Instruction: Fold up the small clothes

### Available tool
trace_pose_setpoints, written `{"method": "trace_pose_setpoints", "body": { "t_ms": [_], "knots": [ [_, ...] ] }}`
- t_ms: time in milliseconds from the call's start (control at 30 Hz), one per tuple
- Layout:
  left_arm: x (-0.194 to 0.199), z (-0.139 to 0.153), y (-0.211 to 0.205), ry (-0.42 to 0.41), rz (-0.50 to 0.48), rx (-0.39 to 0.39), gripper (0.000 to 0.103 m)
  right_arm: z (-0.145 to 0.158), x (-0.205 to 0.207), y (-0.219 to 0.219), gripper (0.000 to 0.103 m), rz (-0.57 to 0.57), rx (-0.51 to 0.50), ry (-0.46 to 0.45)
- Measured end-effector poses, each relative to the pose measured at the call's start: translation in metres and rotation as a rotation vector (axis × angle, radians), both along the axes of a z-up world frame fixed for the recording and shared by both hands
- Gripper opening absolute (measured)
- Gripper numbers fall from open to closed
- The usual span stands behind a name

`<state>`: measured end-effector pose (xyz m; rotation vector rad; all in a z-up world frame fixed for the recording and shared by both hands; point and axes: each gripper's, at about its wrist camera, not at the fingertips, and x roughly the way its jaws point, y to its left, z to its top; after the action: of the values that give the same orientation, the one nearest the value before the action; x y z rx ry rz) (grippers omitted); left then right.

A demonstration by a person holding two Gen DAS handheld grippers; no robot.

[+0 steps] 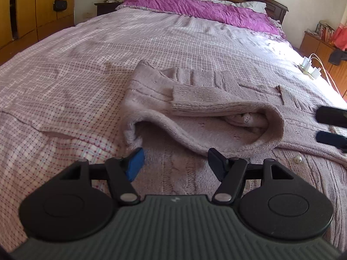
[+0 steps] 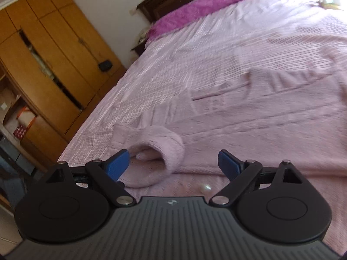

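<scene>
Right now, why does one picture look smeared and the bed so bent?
Right wrist view: motion blur smears the sweater and bedspread. Left wrist view: sharp, but sunlight washes out the bedspread's far right side. Both: the fisheye lens curves the bed.

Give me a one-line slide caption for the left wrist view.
Open left hand-held gripper poised over a partly folded pink knit cardigan on a checked bedspread, the right hand-held gripper entering at the edge.
</scene>
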<state>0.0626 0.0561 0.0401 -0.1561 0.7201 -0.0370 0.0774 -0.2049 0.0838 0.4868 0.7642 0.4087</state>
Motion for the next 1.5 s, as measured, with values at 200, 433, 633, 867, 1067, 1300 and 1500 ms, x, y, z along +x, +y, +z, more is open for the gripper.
{"method": "trace_pose_setpoints", "body": {
  "t_ms": [200, 433, 633, 867, 1067, 1300, 1500],
  "knots": [
    [-0.002, -0.008, 0.004, -0.011, -0.032, -0.014, 0.067, -0.023, 0.055, 0.049, 0.093, 0.011, -0.021, 0.153],
    [-0.005, -0.015, 0.002, -0.039, -0.055, -0.003, 0.071, -0.019, 0.062, 0.075, 0.036, 0.045, -0.073, 0.143],
    [-0.007, -0.017, 0.005, -0.052, -0.061, -0.022, 0.071, 0.028, 0.036, 0.069, 0.031, 0.005, -0.194, -0.110],
    [-0.006, -0.018, 0.006, -0.053, -0.064, -0.021, 0.071, 0.021, 0.013, 0.038, 0.031, -0.033, -0.339, -0.159],
    [-0.009, -0.012, 0.003, -0.034, -0.061, -0.013, 0.071, -0.033, 0.007, 0.003, 0.058, -0.067, -0.265, -0.039],
    [-0.022, 0.006, 0.013, -0.027, -0.036, -0.062, 0.072, -0.009, -0.014, 0.012, 0.077, -0.079, -0.368, -0.130],
    [-0.029, 0.013, 0.012, -0.010, -0.029, -0.021, 0.072, 0.008, -0.014, 0.053, 0.082, 0.067, -0.474, -0.235]
  ]
}}
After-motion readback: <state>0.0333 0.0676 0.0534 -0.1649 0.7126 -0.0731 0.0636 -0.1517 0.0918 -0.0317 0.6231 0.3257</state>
